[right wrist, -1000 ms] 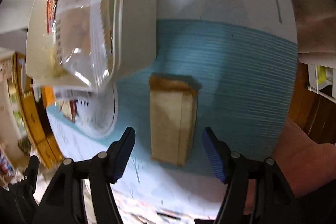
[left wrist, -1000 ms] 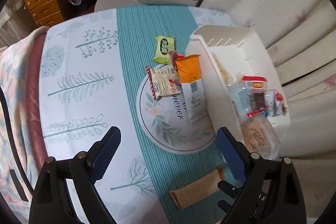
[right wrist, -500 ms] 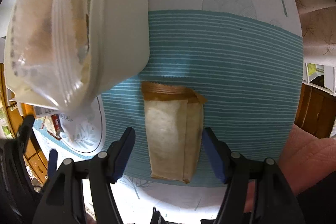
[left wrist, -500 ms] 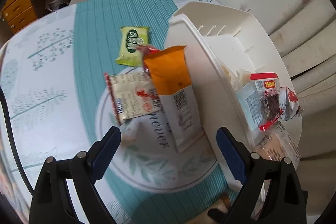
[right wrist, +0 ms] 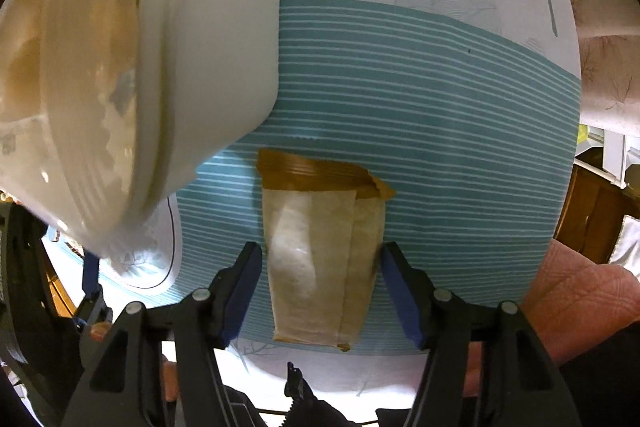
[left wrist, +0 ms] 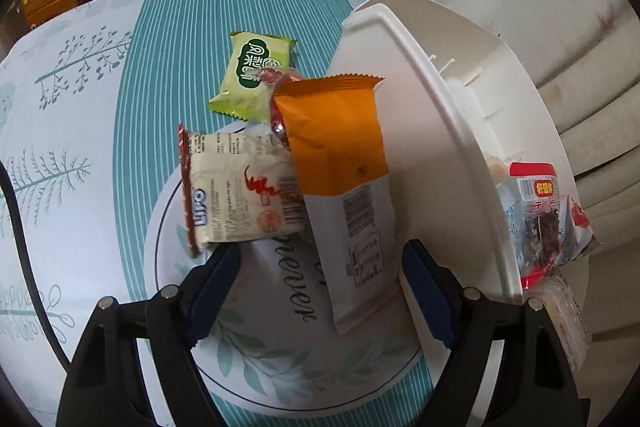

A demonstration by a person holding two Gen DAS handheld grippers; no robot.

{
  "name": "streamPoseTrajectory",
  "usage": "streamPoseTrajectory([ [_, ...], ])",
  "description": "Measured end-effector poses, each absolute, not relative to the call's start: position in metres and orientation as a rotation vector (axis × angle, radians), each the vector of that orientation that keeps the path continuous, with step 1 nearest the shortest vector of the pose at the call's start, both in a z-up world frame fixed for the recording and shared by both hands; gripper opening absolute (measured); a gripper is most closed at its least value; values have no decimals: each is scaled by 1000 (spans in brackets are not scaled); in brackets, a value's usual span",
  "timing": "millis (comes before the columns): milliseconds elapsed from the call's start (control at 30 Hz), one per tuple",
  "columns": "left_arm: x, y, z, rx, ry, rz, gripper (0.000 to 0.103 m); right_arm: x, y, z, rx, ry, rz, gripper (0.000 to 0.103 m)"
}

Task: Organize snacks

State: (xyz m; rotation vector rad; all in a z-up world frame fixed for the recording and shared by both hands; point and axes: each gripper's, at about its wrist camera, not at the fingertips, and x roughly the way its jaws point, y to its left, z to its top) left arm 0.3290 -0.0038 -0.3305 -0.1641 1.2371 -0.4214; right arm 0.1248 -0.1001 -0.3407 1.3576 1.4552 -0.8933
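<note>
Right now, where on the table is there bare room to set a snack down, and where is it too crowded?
Bare cloth lies left of the green packet and the Lipo pack, out to the table's edge. The teal stripe right of the brown bar is bare too. It is crowded beside the bin: the orange packet leans on its wall and overlaps the Lipo pack.
</note>
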Motion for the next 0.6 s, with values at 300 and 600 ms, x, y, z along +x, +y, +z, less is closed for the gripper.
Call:
streamPoseTrajectory([
  [300, 335, -19, -332, -179, 1212, -434, 61, 140, -97, -344, 1321, 1494, -882, 60],
  [600, 335, -30, -334, -235, 1239, -499, 37, 156, -99, -346, 1297, 1531, -852, 56],
])
